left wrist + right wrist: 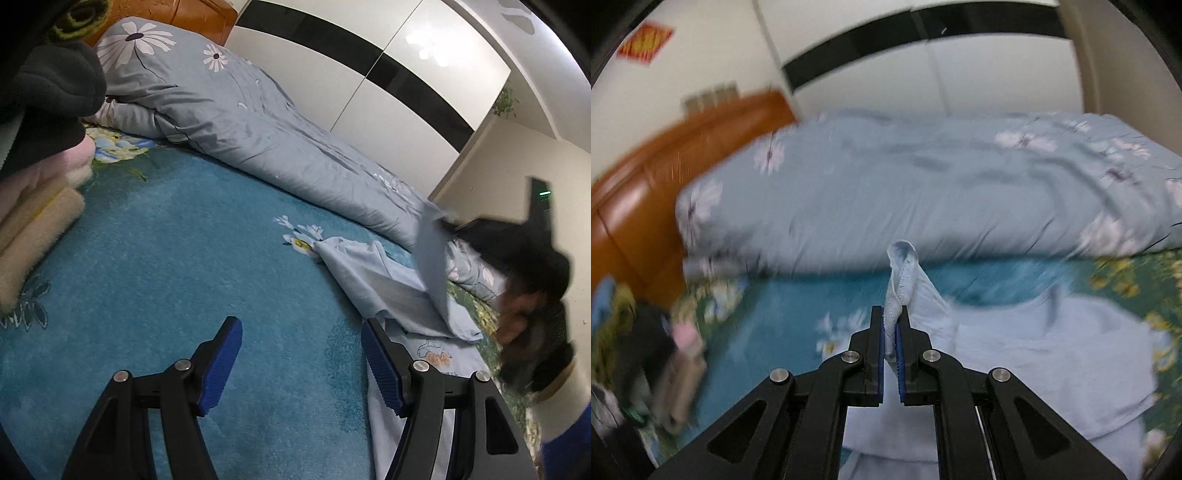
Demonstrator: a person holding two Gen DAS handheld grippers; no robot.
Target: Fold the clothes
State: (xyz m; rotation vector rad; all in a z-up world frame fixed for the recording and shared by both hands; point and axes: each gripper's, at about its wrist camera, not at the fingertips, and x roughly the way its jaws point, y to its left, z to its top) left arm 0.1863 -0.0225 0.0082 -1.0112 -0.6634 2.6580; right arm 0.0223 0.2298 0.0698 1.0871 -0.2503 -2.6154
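A pale blue garment (373, 280) lies on the teal bed cover (166, 240) at the right of the left wrist view, with a small drawing printed near its lower part. My left gripper (301, 363) hovers open over the teal cover, its right finger (380, 369) at the garment's edge, nothing between the pads. In the same view my right gripper (532, 295) shows as a dark blur lifting a flap of the cloth. The right wrist view shows my right gripper (890, 328) shut on a hemmed edge of the pale blue garment (1052, 350), which trails down to the bed.
A rolled blue-grey flowered duvet (229, 110) runs along the far side of the bed. Folded pink, cream and dark clothes (40, 184) are stacked at the left. An orange headboard (646, 192) and a white wardrobe with a black band (369, 74) stand behind.
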